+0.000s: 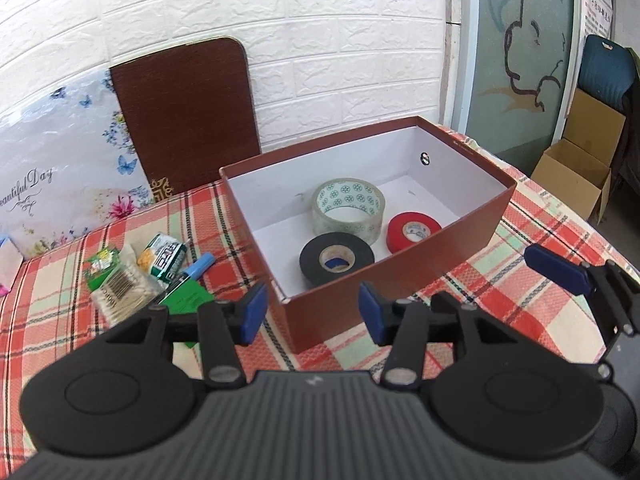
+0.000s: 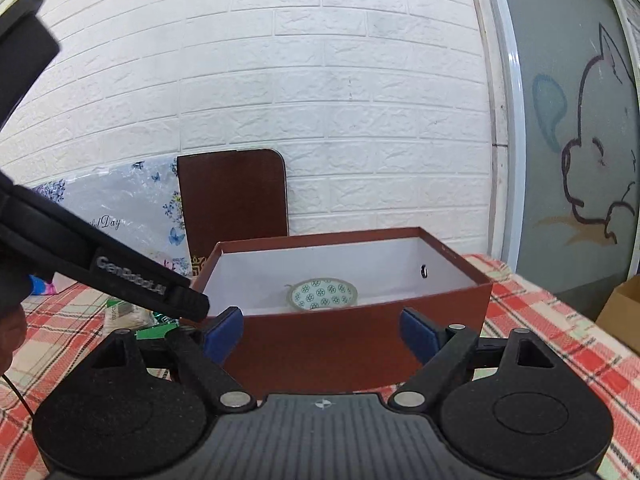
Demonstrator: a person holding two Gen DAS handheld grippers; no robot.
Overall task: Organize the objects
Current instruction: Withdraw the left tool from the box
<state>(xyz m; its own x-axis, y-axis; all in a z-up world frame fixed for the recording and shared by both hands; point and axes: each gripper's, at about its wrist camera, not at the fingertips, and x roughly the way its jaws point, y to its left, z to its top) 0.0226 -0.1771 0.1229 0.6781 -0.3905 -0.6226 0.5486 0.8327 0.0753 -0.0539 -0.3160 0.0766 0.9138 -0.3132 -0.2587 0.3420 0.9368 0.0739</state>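
- The desk (image 1: 500, 276) is covered with a red, green and cream plaid cloth; behind it stands a white brick-pattern wall (image 1: 320, 40).
- A dark brown board (image 1: 184, 116) and a floral panel (image 1: 60, 152) with butterflies lean against that wall.
- To the right, a frosted glass door (image 1: 524, 40) carries a cartoon outline drawing, and an open cardboard carton (image 1: 576, 164) sits on the floor beyond the desk.
- A red-brown box (image 1: 400, 276) with a white inside sits open on the desk.
- The left wrist view looks down into it — a clear tape roll (image 1: 348, 204) with a green flower print, a black tape roll (image 1: 337, 258) and a red tape roll (image 1: 414, 232) lie on its floor, close together.
- Left of the box, on the cloth, lies a small heap: a cotton swab pack (image 1: 124, 292), a green snack packet (image 1: 166, 258), a blue-capped marker (image 1: 200, 266) and a green card (image 1: 188, 300).
- The left hand-held gripper (image 1: 314, 310) hovers at the box's near corner, blue pads spread apart, nothing between them.
- The right wrist view sits lower and shows only the clear tape roll (image 2: 323, 294) over the box (image 2: 340, 344) front wall; the heap is mostly hidden.
- The right hand-held gripper (image 2: 322, 334) is likewise released and empty, just before the box front.
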